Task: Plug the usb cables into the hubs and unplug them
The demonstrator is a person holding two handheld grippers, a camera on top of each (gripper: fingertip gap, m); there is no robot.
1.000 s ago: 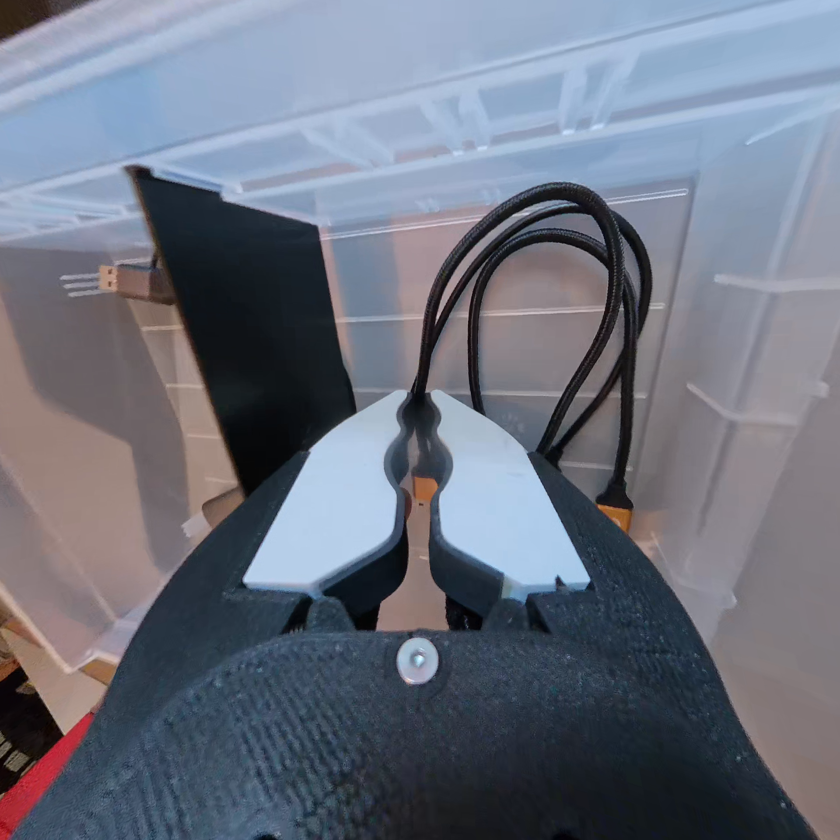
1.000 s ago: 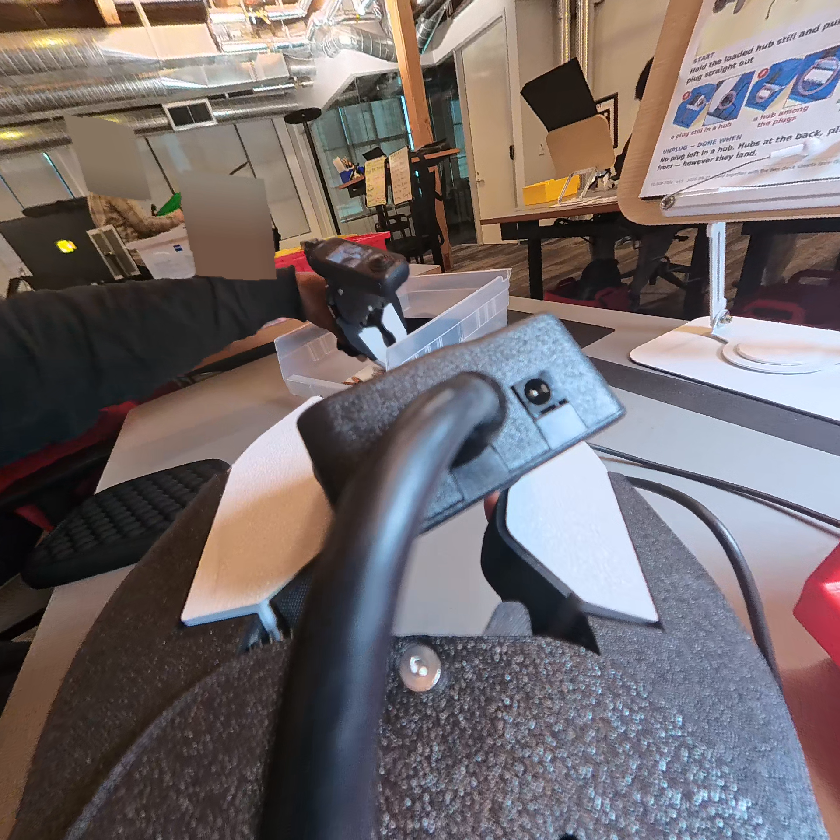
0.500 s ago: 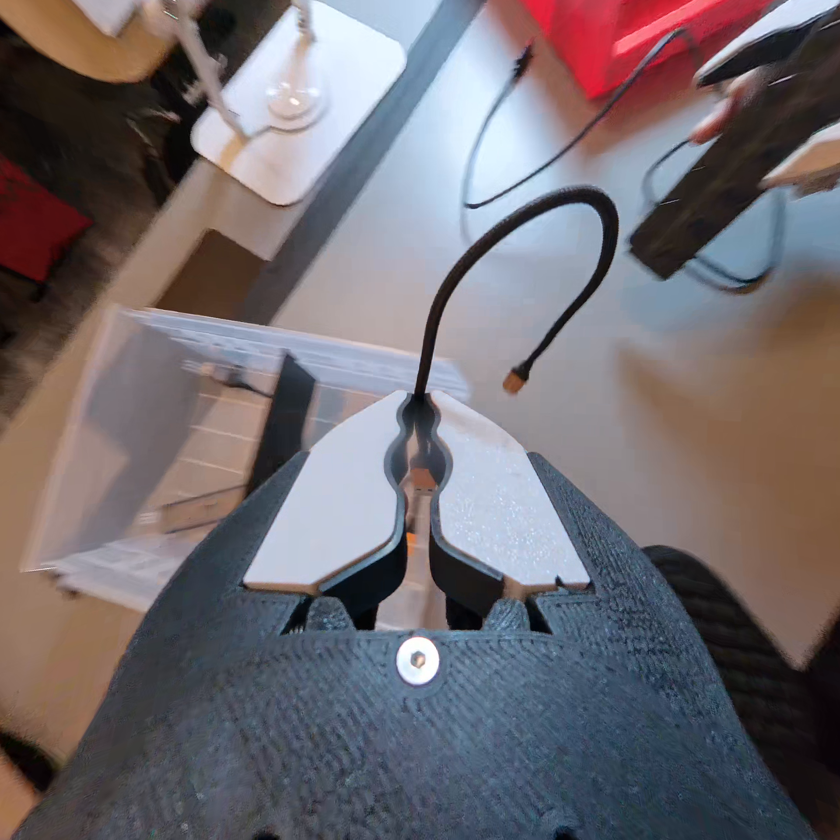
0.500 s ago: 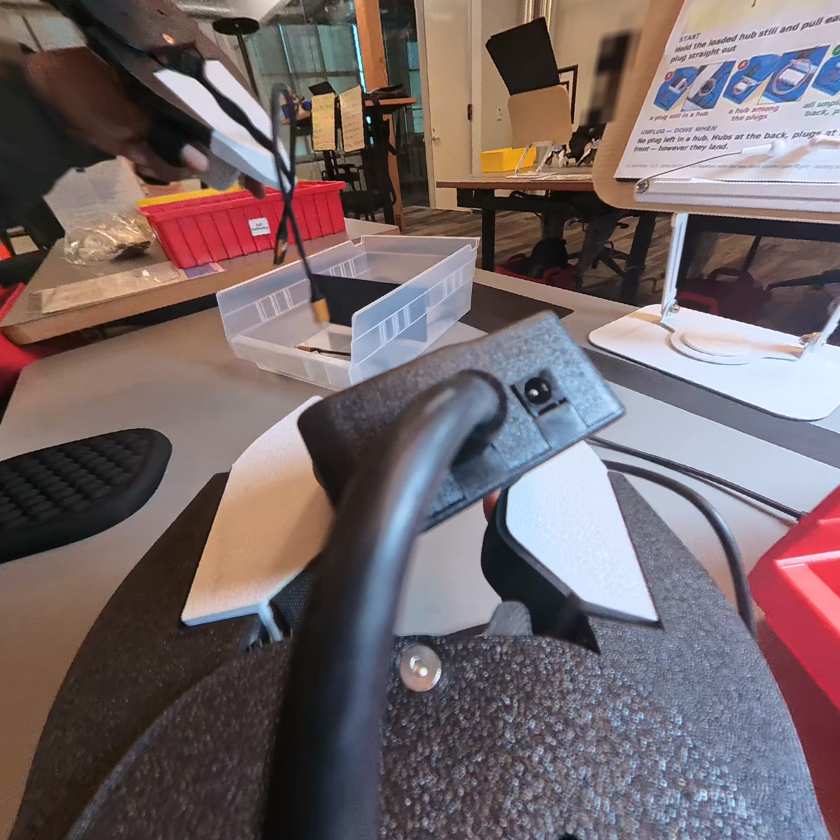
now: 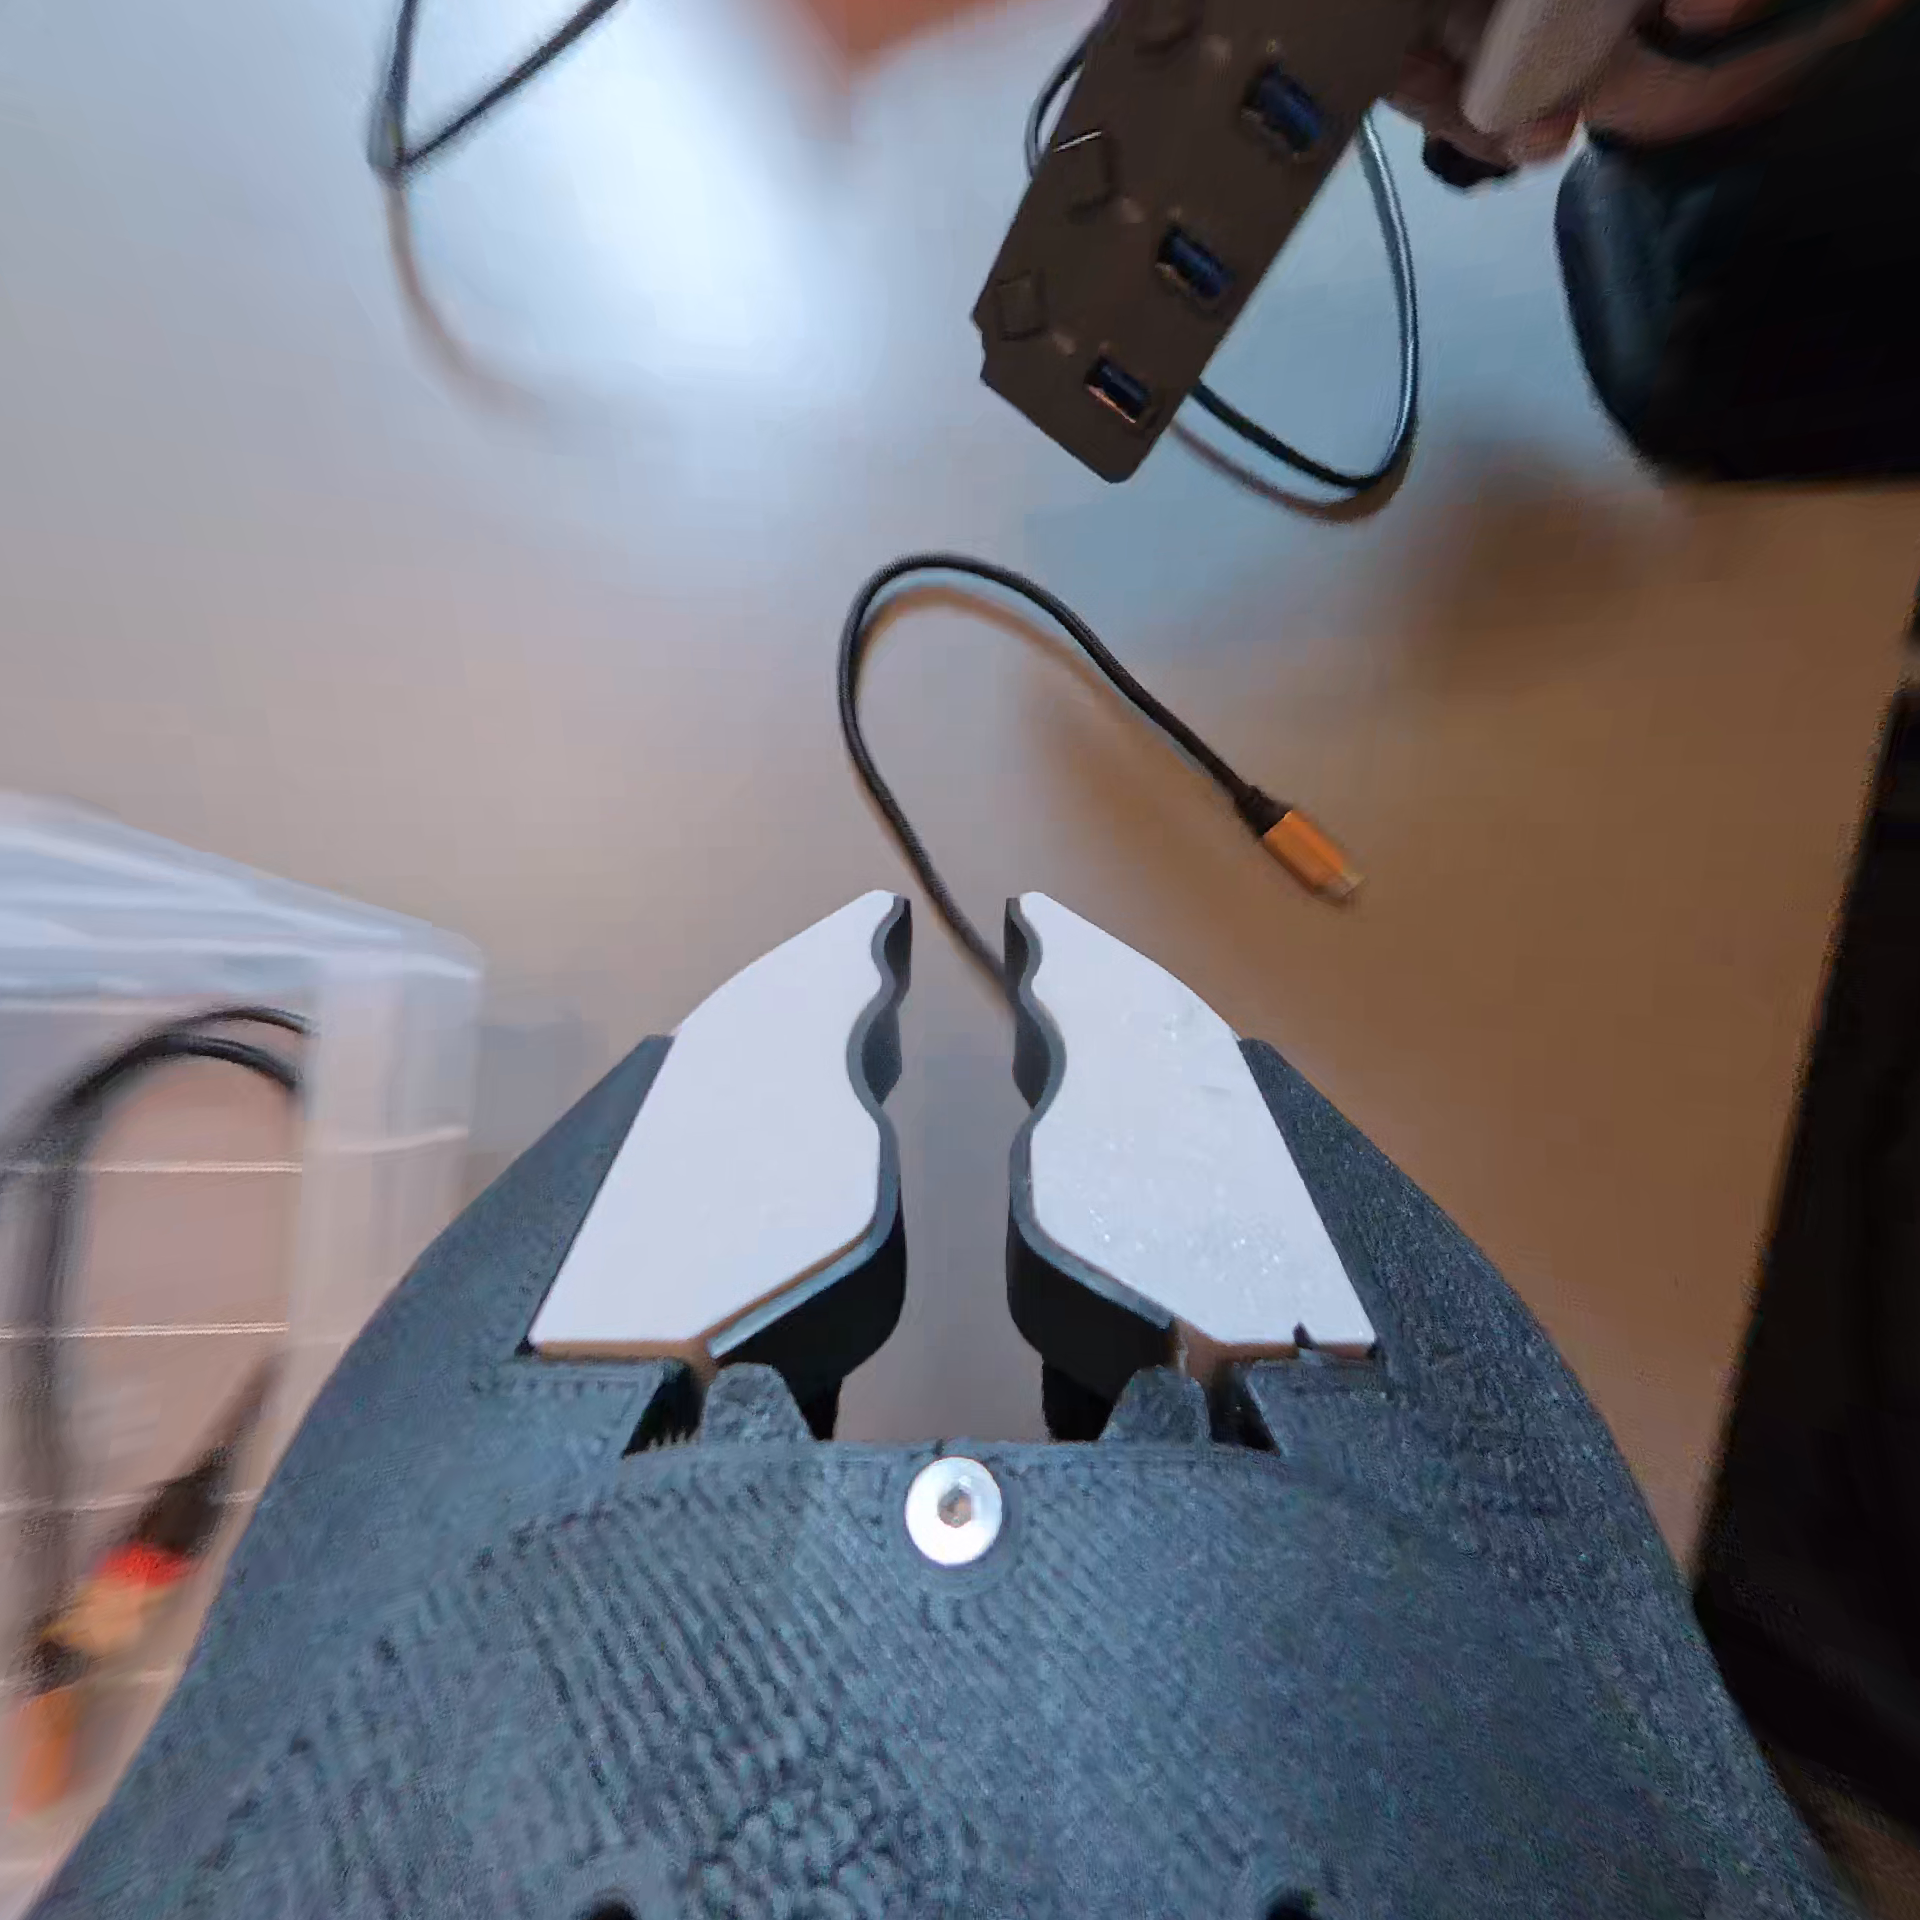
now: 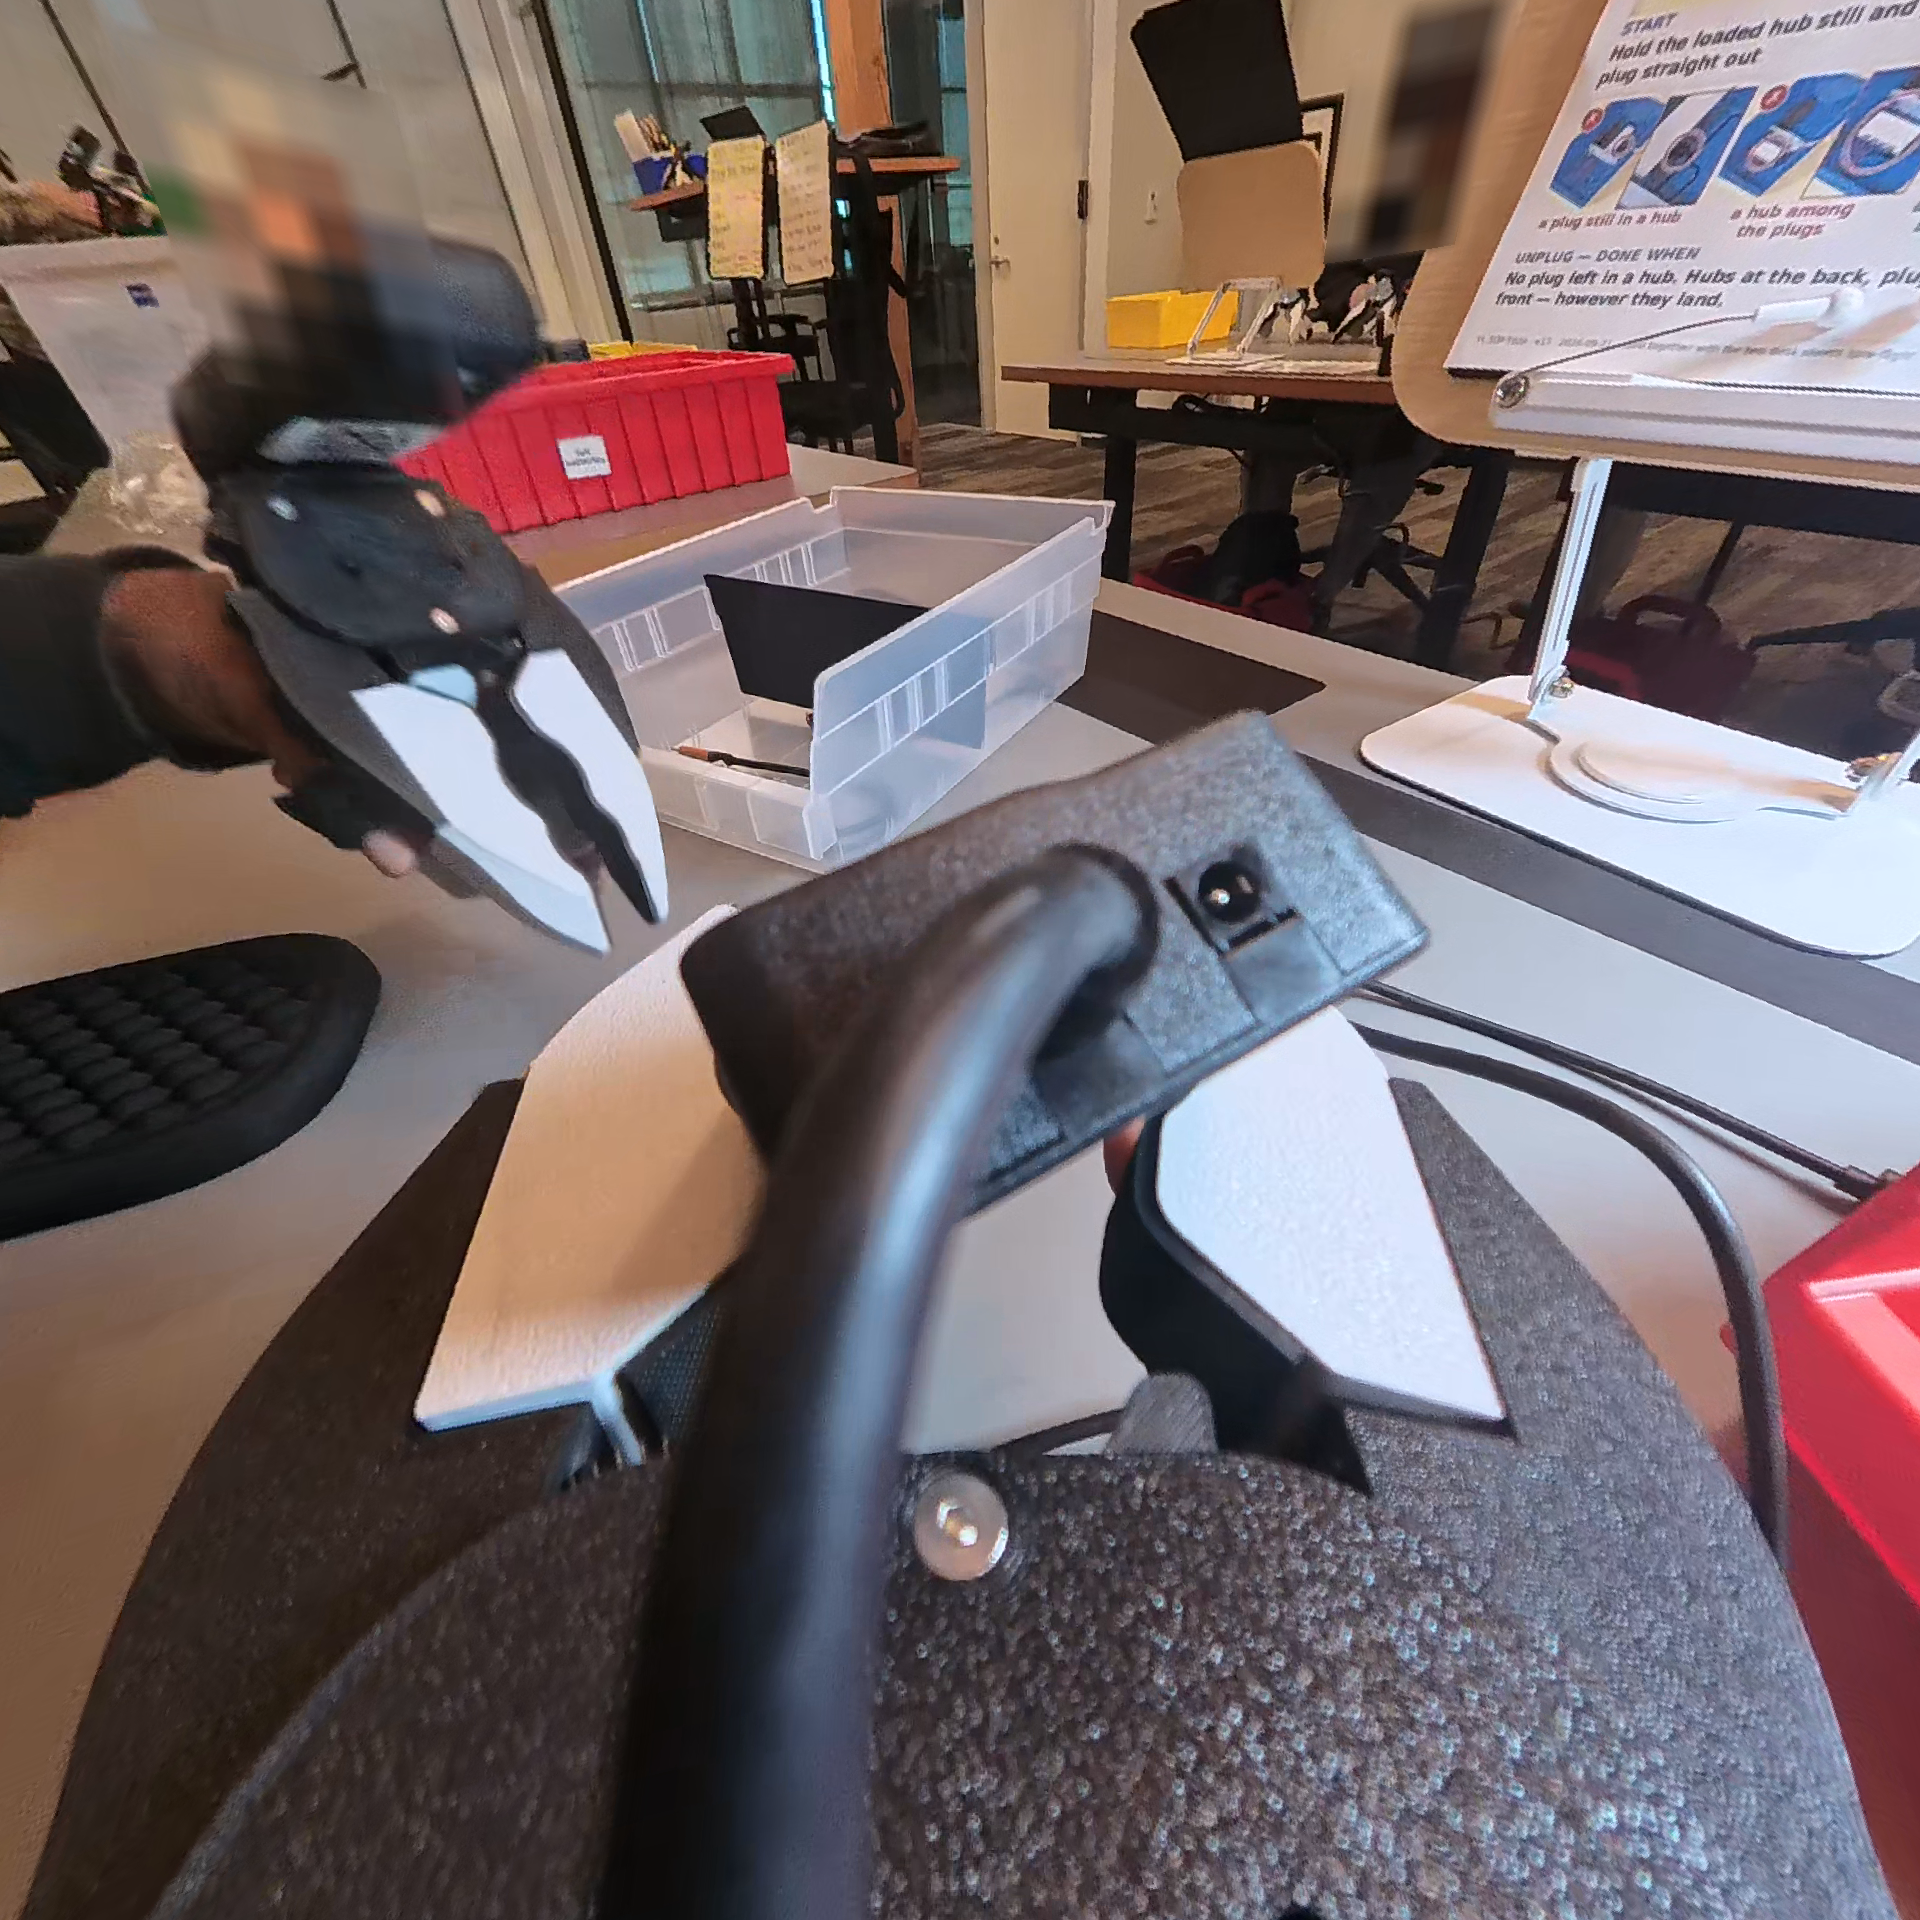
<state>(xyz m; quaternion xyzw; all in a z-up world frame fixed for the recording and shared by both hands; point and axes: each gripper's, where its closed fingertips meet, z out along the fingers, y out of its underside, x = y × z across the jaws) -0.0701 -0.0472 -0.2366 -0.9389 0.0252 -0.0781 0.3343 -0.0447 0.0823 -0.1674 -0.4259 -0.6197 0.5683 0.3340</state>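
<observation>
**Hub held aloft as loose cable lies on table**

The right gripper (image 6: 997,1049) clamps a black USB hub (image 5: 1153,229) above the table (image 5: 520,571), ports likely angled for plugging. The left gripper (image 5: 956,914), jaws parted and empty, hovers above a braided cable (image 5: 1049,634) with an orange plug (image 5: 1307,844). An instruction sheet (image 6: 1714,187) stands behind, text unquoted.

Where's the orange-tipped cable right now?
In the left wrist view, the cable arcs ahead of the open left gripper, its orange plug to the right over the table, below the hub held by the right gripper.
</observation>
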